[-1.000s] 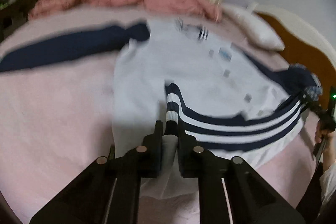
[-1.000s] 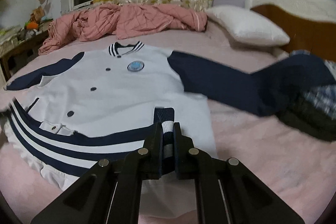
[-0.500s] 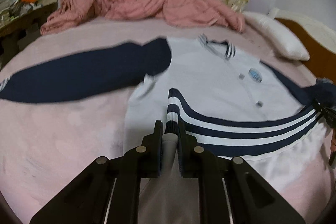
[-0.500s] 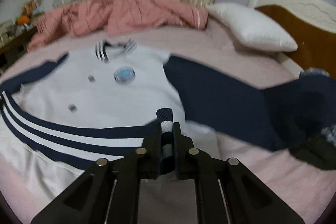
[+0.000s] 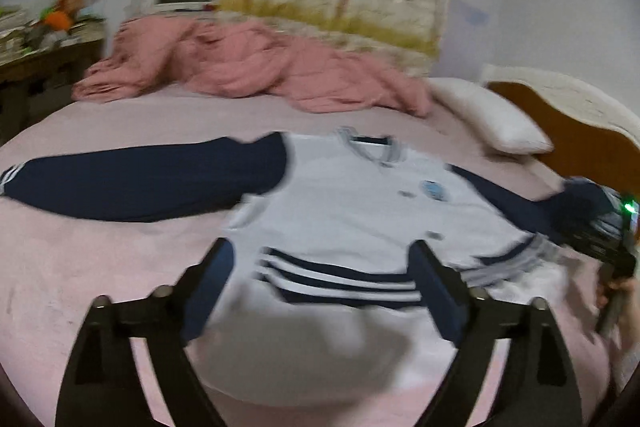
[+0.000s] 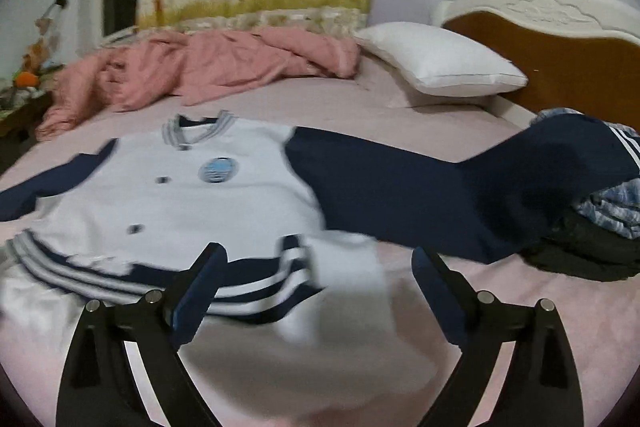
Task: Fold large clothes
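Observation:
A white jacket (image 5: pixel 352 203) with navy sleeves and a navy-striped hem lies face up on the pink bed (image 5: pixel 80 259), its hem folded up over its lower part. My left gripper (image 5: pixel 322 259) hangs over the hem's left end, jaws opening wide, nothing pressed between them. My right gripper (image 6: pixel 320 263) hangs over the hem's right end of the jacket (image 6: pixel 168 203), jaws also opening, the cloth lying loose below. One navy sleeve (image 5: pixel 144 183) stretches left, the other (image 6: pixel 400 183) right.
A crumpled pink quilt (image 5: pixel 248 71) lies along the far side of the bed. A white pillow (image 6: pixel 440 63) and a wooden headboard (image 6: pixel 560 43) are at the right. Dark and patterned clothes (image 6: pixel 600 227) are heaped at the right edge. A cluttered side table (image 5: pixel 36 39) stands far left.
Both grippers were shut on the striped hem and carried it up over the jacket; now both have let go and stand wide, and the hem lies folded on the jacket.

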A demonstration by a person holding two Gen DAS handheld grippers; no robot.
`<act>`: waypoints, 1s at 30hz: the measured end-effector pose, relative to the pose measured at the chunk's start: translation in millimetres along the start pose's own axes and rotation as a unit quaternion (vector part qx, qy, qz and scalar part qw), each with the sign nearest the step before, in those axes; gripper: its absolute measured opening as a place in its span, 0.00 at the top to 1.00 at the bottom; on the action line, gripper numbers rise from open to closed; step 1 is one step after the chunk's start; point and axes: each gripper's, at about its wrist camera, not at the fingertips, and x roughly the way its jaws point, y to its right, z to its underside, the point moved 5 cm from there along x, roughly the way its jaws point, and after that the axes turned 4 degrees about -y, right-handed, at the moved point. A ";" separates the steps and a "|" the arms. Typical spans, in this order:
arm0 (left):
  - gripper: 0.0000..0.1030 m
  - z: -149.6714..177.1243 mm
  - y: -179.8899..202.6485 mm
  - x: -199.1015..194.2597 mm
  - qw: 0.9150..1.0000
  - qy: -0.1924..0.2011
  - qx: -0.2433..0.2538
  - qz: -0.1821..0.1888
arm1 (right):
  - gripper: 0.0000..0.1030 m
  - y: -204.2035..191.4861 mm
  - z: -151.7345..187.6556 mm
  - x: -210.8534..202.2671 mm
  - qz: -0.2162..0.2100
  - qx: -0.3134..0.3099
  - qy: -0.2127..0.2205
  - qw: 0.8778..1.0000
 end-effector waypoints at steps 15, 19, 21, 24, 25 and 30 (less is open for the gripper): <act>0.00 68.3 71.3 90.9 0.978 -0.197 0.045 0.052 | 0.00 -93.4 56.6 17.6 -0.066 -0.055 -0.110 0.990; 0.00 73.0 62.0 109.8 0.977 -0.205 0.037 0.038 | 0.00 -90.6 65.2 53.5 -0.058 -0.059 -0.172 0.982; 0.00 74.8 63.7 116.0 0.977 -0.207 0.052 0.018 | 0.00 -90.9 64.4 62.1 -0.056 -0.064 -0.175 0.981; 0.00 78.5 68.8 118.7 0.976 -0.203 0.074 -0.004 | 0.00 -96.5 64.6 65.8 -0.041 -0.083 -0.172 0.981; 0.00 78.9 69.2 117.8 0.977 -0.200 0.078 -0.006 | 0.00 -96.5 65.4 65.1 -0.040 -0.084 -0.168 0.981; 0.00 74.4 64.7 110.2 0.981 -0.183 0.069 0.001 | 0.01 -87.3 61.7 48.8 -0.053 -0.060 -0.142 0.987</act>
